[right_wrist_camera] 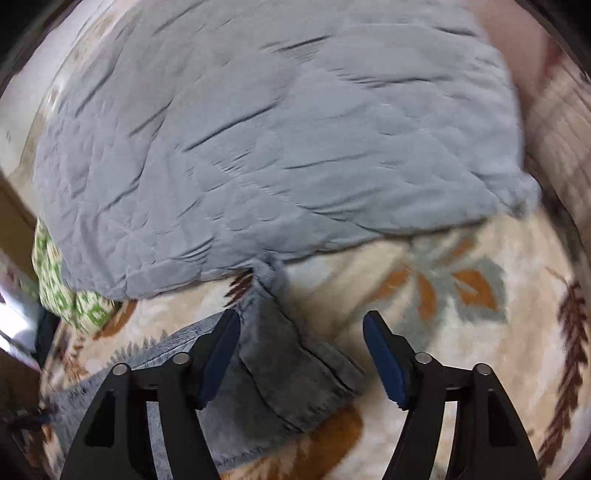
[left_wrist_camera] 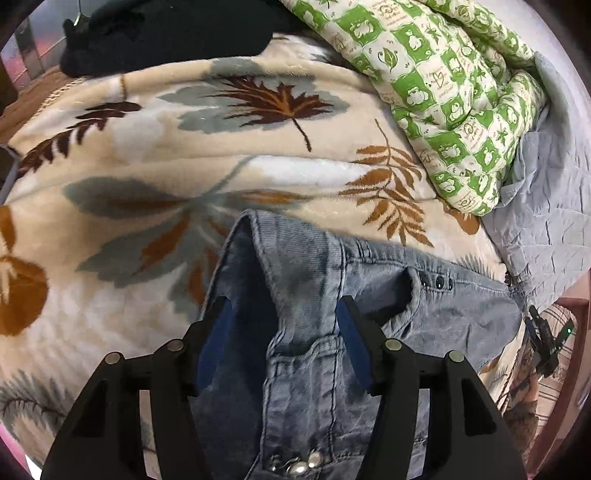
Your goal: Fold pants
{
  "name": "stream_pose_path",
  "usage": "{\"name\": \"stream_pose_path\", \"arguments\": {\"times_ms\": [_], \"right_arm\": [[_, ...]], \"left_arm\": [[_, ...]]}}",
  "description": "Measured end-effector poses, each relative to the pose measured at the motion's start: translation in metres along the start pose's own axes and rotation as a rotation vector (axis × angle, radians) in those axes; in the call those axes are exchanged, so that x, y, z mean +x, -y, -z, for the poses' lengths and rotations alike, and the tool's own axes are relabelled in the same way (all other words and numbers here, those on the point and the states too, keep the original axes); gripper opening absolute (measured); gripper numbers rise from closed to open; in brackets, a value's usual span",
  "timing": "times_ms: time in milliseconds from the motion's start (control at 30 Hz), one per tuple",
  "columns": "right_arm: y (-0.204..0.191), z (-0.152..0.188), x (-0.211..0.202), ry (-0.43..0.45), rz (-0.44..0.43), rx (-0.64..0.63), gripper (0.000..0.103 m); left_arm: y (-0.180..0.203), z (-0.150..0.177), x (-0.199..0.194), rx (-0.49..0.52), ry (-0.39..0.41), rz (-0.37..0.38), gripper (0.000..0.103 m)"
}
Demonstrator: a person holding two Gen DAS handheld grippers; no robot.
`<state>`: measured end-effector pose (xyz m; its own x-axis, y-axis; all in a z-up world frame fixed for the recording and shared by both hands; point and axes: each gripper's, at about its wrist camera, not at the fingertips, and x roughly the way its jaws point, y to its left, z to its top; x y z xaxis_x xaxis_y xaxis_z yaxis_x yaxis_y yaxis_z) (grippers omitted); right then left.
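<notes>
Pale blue denim pants (left_wrist_camera: 369, 295) spread on a leaf-patterned blanket (left_wrist_camera: 147, 155) over a bed, waistband end toward the lower edge of the left wrist view, where a cluster of metal studs (left_wrist_camera: 295, 467) sits half cut off by the frame. A raised fold of denim standing between the left tongs (left_wrist_camera: 284, 314), the blue pads (left_wrist_camera: 354, 339) set apart on either side; hard to make out whether either pad actually presses the cloth, though a clear gap shows at the right pad, so open rather than gripping. Lower trouser fabric hidden beneath the black fingers. Far right of that view: a small dark shape that looks like the other tool (left_wrist_camera: 543, 343), too small and warped to read.

Right wrist view blurred throughout. Right tongs (right_wrist_camera: 301, 321) spread wide, nothing clamped; a folded grey-blue piece of the pants (right_wrist_camera: 295, 369) lying loose on the blanket between and below the pads, its near edge cut off behind the left finger. Behind it, a rumpled grey quilt (right_wrist_camera: 277, 129) covering most of the bed. A green checked comforter (left_wrist_camera: 443, 81) bunched at the far side, only a smeared corner in the right view. A dark garment (left_wrist_camera: 147, 33) at the top left edge, mostly out of frame.
</notes>
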<state>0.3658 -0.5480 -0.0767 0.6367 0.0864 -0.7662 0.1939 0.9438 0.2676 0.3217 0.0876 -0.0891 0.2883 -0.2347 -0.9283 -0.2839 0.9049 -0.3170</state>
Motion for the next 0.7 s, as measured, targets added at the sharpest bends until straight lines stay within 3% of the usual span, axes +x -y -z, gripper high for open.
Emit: {"name": "stream_pose_path", "arguments": {"times_ms": [233, 267, 300, 333, 367, 433, 500, 533, 700], "right_arm": [[-0.032, -0.010, 0.059, -0.066, 0.078, -0.087, 0.072], [-0.040, -0.007, 0.066, -0.071, 0.098, -0.119, 0.068], [-0.046, -0.004, 0.068, -0.067, 0.123, -0.146, 0.045], [-0.049, -0.003, 0.069, -0.071, 0.116, -0.158, 0.032], [-0.053, -0.001, 0.068, -0.070, 0.114, -0.168, 0.025], [-0.060, 0.002, 0.058, -0.033, 0.127, -0.194, 0.019], [-0.062, 0.002, 0.040, 0.009, 0.120, -0.186, 0.017], [-0.061, 0.002, 0.031, 0.023, 0.111, -0.179, 0.017], [-0.058, 0.008, -0.023, 0.089, 0.096, -0.168, 0.017]], "left_arm": [[0.006, -0.027, 0.031, -0.027, -0.074, 0.022, 0.073], [0.010, -0.029, 0.036, -0.024, -0.081, 0.022, 0.076], [0.014, -0.030, 0.037, -0.016, -0.073, 0.023, 0.079], [0.018, -0.030, 0.035, -0.001, -0.057, 0.022, 0.079], [0.025, -0.029, 0.032, 0.029, -0.034, 0.025, 0.073], [0.033, -0.024, 0.027, 0.069, -0.016, 0.020, 0.013], [0.041, -0.019, 0.021, 0.112, 0.016, -0.018, 0.009], [0.045, -0.016, 0.016, 0.138, 0.048, -0.049, 0.001], [0.059, 0.008, -0.031, 0.241, 0.231, -0.150, 0.001]]}}
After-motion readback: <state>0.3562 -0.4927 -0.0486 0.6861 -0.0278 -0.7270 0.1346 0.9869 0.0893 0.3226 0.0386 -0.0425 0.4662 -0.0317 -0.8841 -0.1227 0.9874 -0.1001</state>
